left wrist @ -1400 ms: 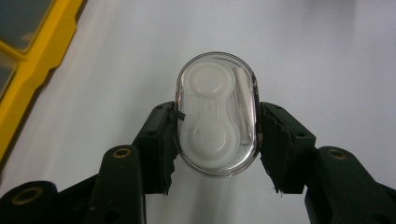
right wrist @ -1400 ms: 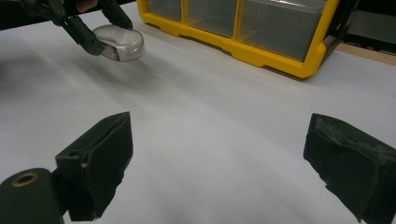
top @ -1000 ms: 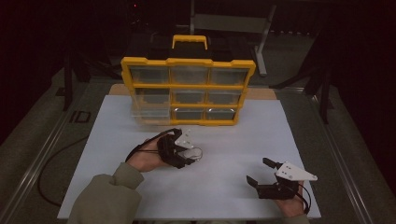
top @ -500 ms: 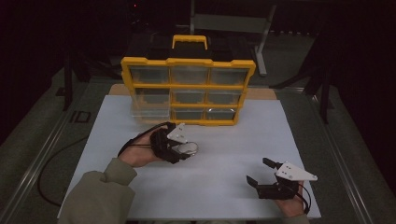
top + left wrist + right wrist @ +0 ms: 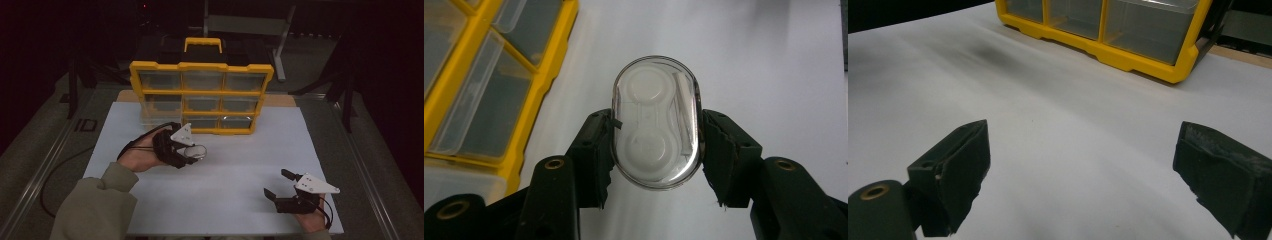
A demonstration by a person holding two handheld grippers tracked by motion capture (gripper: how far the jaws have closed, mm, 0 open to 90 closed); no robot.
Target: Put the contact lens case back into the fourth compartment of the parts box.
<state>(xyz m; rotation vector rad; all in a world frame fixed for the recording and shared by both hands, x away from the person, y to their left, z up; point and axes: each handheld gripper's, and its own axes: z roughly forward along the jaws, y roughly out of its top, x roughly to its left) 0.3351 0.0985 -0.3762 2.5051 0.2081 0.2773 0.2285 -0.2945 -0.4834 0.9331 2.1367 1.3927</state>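
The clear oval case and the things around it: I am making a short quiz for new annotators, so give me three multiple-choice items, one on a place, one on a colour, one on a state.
1. Where is the clear oval case?
A. inside a drawer of the organizer
B. between the jaws of the left hand-held gripper
C. flat on the white mat beside the right hand-held gripper

2. What colour is the frame of the drawer organizer?
A. yellow
B. red
C. green

3. How do the jaws of the right hand-held gripper stand?
A. shut on the case
B. shut on a cloth
C. open, with nothing between them

Answers: 1 B, the left gripper view shows both black pads pressing on the case's sides. 2 A, the frame and handle are yellow in the high view. 3 C, the right gripper view shows the jaws wide apart over the bare white mat.
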